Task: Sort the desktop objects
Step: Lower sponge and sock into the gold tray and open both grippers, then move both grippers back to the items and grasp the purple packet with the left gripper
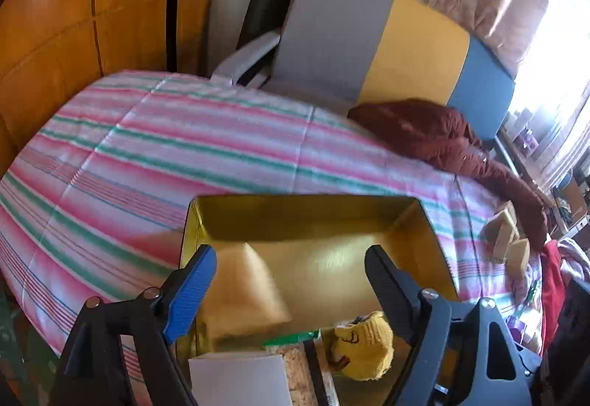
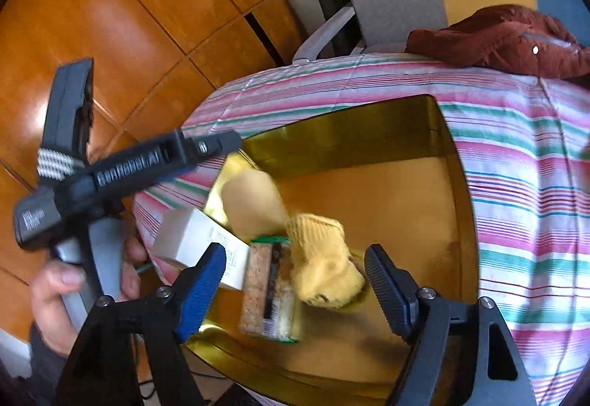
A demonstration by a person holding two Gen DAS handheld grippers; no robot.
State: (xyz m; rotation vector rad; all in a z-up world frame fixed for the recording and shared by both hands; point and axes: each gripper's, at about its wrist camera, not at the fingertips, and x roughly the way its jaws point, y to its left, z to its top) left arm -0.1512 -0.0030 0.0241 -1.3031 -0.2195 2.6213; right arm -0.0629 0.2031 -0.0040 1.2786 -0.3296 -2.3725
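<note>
A gold open box (image 1: pixel 413 229) (image 2: pixel 453 207) lies on the striped tablecloth. Inside it are a yellow knitted toy (image 1: pixel 363 345) (image 2: pixel 324 266), a white carton (image 1: pixel 239 382) (image 2: pixel 195 240), a clear pack of grain bars (image 2: pixel 267 291) (image 1: pixel 302 372) and a pale beige object (image 2: pixel 252 201) (image 1: pixel 243 291). My left gripper (image 1: pixel 291 288) is open above the box, holding nothing. It shows in the right wrist view at the box's left edge, with its fingers hidden there. My right gripper (image 2: pixel 295 286) is open above the toy and the bar pack.
The striped table (image 1: pixel 147 162) (image 2: pixel 523 162) carries a dark red jacket (image 1: pixel 453 144) (image 2: pixel 509 41) at its far right and wooden blocks (image 1: pixel 507 240) at the right edge. A grey, yellow and blue chair back (image 1: pixel 368 44) stands behind. Wooden cabinets (image 2: pixel 110 18) stand left.
</note>
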